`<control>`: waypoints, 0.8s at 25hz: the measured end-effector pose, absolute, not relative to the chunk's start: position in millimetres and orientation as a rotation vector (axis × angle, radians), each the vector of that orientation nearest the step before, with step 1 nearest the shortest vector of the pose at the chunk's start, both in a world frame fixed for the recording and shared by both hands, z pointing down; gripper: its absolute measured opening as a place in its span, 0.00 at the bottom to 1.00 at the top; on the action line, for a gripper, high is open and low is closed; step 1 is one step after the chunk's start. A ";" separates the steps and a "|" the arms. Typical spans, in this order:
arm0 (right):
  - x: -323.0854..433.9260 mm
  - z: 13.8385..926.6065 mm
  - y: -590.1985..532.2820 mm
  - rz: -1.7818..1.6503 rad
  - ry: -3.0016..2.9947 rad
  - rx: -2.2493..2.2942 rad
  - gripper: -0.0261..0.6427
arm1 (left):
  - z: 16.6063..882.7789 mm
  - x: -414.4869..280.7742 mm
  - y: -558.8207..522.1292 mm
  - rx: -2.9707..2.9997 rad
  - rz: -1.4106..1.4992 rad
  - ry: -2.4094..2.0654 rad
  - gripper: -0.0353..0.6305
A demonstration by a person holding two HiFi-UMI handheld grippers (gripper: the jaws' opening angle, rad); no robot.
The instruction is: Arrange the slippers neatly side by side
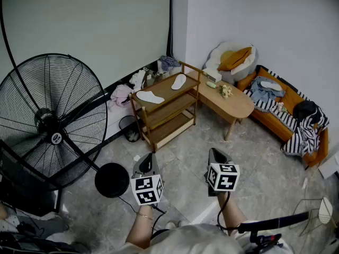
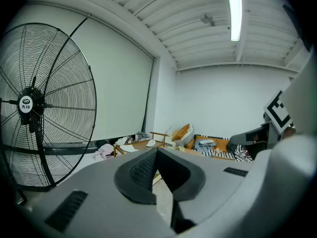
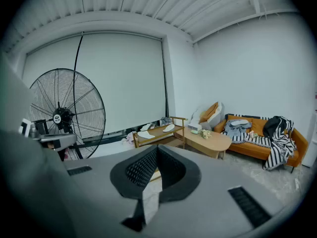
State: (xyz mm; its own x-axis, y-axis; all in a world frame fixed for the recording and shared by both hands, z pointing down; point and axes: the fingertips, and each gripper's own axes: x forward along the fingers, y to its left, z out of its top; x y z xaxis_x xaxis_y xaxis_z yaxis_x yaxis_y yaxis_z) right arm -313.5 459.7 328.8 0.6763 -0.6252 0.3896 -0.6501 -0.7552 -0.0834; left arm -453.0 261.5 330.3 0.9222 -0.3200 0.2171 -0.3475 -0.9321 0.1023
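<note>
Two white slippers lie apart on the top board of a wooden shelf: one at the left end, the other at the right end and turned at an angle. They also show small in the left gripper view and the right gripper view. My left gripper and right gripper hang side by side over the floor, well short of the shelf. Both are shut, their tips meeting with nothing between them.
A large black floor fan with a round base stands at the left. Right of the shelf is an oval wooden table, then an orange sofa strewn with clothes. Clothes lie heaped by the wall.
</note>
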 end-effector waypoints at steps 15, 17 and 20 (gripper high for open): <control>-329.5 340.3 436.3 0.674 -1.059 2.844 0.09 | 337.8 -465.6 240.2 2.948 0.304 -0.486 0.08; -331.7 346.9 437.4 0.701 -1.043 2.846 0.09 | 343.6 -465.9 240.0 2.946 0.320 -0.477 0.08; -329.9 356.4 437.8 0.737 -1.024 2.844 0.09 | 353.0 -461.8 238.7 2.937 0.346 -0.459 0.08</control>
